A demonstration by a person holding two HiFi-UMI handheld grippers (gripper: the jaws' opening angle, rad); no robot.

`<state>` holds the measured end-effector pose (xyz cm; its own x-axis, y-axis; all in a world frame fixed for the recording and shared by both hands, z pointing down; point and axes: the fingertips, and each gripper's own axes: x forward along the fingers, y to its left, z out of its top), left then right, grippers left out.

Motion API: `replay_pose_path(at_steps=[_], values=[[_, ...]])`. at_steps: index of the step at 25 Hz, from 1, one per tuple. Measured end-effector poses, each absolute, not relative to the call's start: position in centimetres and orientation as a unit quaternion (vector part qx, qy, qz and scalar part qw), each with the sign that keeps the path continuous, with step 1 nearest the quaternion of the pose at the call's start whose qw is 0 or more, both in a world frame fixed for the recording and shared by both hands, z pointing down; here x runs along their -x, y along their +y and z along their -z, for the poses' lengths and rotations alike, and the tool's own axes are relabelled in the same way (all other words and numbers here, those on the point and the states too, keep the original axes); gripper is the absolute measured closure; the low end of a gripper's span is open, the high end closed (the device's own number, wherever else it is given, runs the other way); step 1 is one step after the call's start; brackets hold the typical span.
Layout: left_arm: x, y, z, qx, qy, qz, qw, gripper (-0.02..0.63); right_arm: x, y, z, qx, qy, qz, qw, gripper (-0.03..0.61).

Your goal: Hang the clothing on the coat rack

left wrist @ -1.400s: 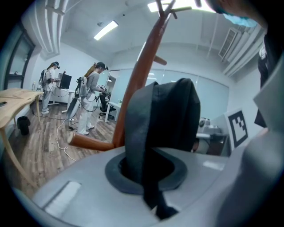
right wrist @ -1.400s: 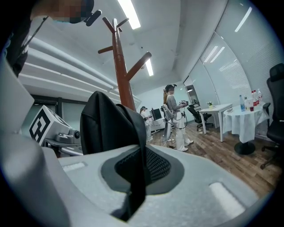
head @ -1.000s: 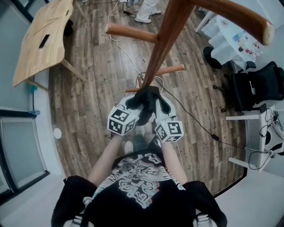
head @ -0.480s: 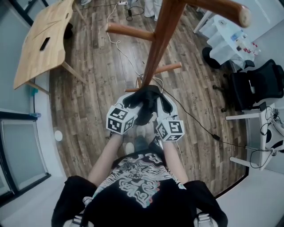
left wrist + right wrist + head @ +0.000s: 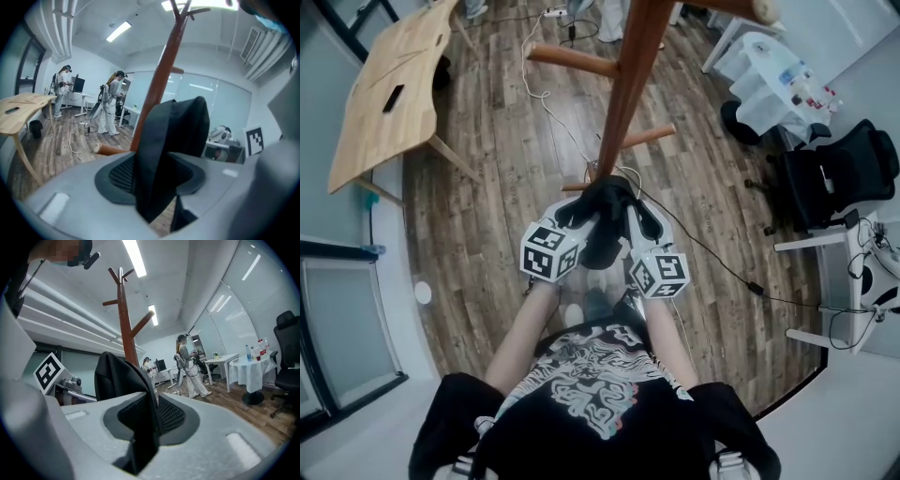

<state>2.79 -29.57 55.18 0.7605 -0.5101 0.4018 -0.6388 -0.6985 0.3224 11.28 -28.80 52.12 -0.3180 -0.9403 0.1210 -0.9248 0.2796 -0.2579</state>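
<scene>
A black garment [image 5: 605,211] is bunched between my two grippers, right at the brown coat rack pole [image 5: 623,94] and beside a short low peg [image 5: 577,188]. My left gripper [image 5: 577,217] has the cloth [image 5: 173,140] standing between its jaws. These jaws stand slightly apart, and a sliver of floor shows beside the fold. My right gripper [image 5: 636,223] is shut on the same cloth [image 5: 122,376], which fills its jaw gap. The pole rises behind the cloth in both gripper views [image 5: 159,84] [image 5: 125,329]. Whether the garment rests on a peg is hidden.
Longer pegs [image 5: 567,58] [image 5: 661,134] stick out higher up the pole. A wooden table [image 5: 389,89] stands far left; a white table [image 5: 778,75] and black office chair [image 5: 839,178] stand right. Cables [image 5: 703,246] trail over the wood floor. People [image 5: 110,108] stand in the background.
Both grippers and the garment have stayed almost in place, creeping slightly up the view. The rack's upper pegs have slid toward the top edge as the head camera shifted.
</scene>
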Motion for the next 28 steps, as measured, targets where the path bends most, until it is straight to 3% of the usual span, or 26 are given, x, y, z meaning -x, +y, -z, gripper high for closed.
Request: replay_pose_path(at_steps=[24,26,28], values=[[0.0,-24.7,-54.1,-0.912,-0.335,-0.137,0.196,0.462,-9.7,-22.9,-51.6,0.593,0.798,0.108,0.003,0.515],[0.4,-24.1,-53.8,-0.914,-0.334,-0.132,0.188,0.462,-9.3,-22.4,-51.5,0.596,0.796,0.101,0.0,0.574],[0.9,-23.6,-53.1,-0.919,-0.333,-0.123,0.171,0.463,-8.9,-21.9,-51.3,0.597,0.796,0.099,-0.001,0.577]])
